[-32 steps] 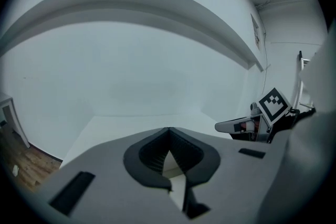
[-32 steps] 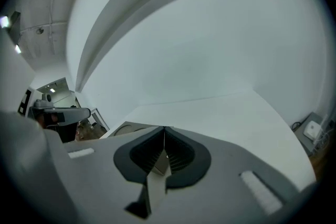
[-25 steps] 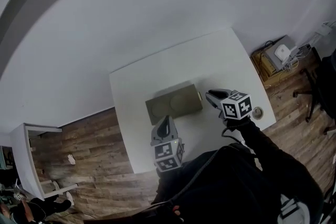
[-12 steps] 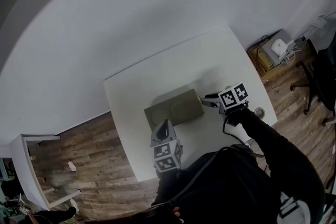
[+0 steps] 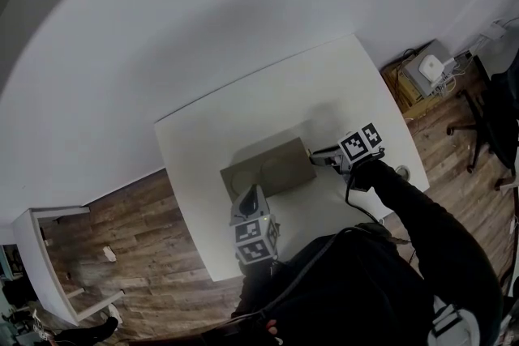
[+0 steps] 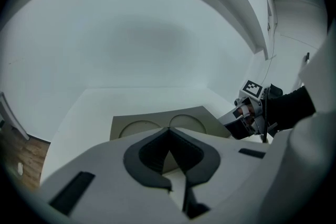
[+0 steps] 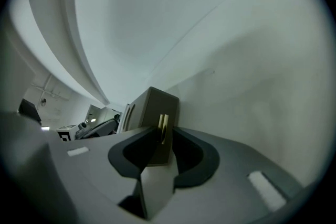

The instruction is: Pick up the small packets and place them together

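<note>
Olive box [image 5: 268,168] lay mid-table as grippers flanked it

A thin yellow strip [image 7: 163,127] on the box's end stood between the right gripper's [image 5: 315,157] part-open, just-closing jaws; the left gripper [image 5: 251,192], clenched on nothing, hovered at the box's near edge; the white table [image 5: 243,117] stood against a wall.
</note>
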{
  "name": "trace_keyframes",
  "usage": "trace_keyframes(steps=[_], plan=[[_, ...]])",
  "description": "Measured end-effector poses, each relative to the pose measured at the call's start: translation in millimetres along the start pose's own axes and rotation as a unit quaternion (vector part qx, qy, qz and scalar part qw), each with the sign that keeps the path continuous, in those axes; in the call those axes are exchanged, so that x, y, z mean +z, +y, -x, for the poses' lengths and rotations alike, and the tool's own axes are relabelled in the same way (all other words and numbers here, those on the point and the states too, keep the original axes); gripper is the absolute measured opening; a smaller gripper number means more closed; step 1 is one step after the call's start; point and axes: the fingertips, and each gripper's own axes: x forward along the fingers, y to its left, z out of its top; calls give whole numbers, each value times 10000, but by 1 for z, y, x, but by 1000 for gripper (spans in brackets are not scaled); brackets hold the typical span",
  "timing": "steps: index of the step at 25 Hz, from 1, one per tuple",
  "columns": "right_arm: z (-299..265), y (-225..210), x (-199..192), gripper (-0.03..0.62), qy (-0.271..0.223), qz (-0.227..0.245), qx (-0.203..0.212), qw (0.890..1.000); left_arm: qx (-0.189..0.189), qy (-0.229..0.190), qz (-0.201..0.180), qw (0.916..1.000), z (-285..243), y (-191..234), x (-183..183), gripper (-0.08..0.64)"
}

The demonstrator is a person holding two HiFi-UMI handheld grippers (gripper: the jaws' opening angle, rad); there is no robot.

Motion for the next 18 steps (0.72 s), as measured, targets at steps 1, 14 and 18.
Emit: trace_keyframes(steps=[1, 14, 18], plan=[[-1, 2, 0, 85, 19, -61, 109, 9999, -3, 28, 10, 10000, -1, 0, -1, 0], [-2, 4, -1, 35, 45, -266, 462, 9986, 48, 299, 100, 9995, -16, 3, -13, 0], [0, 2, 0, 31, 4, -355, 451, 9984, 34, 319, 108, 9994, -19, 0, -15, 0]])
